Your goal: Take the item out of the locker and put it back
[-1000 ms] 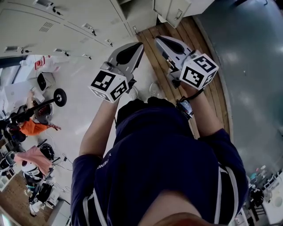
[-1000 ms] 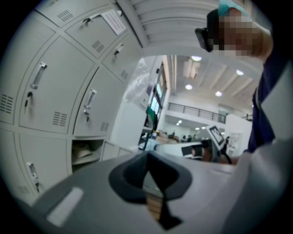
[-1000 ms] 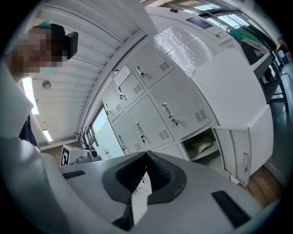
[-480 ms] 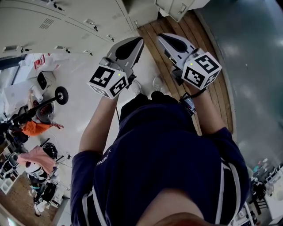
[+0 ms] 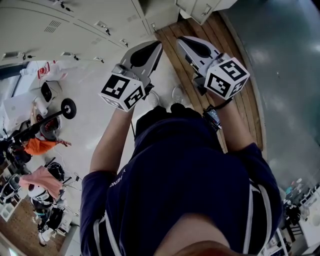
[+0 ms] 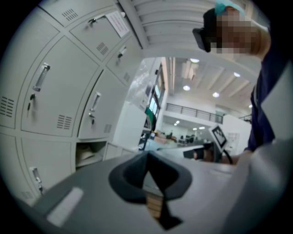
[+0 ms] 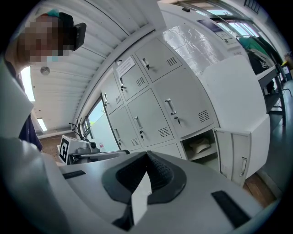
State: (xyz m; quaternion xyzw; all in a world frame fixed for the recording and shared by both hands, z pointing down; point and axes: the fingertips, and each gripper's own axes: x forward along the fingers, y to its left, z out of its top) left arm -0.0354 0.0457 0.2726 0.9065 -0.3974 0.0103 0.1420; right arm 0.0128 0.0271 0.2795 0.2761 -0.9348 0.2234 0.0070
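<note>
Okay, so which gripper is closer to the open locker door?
Right, by the look of it. The right gripper sits just short of the open locker door; the left gripper is beside it, further toward the closed lockers.

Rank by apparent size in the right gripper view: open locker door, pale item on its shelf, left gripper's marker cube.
Largest: open white metal locker door.
Then the black-and-white marker cube and the pale folded item: alike, cube nearer, so unranked.

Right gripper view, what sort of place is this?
Probably a locker room or staff area: a bank of grey metal lockers, one low compartment with its door open, something pale inside.
</note>
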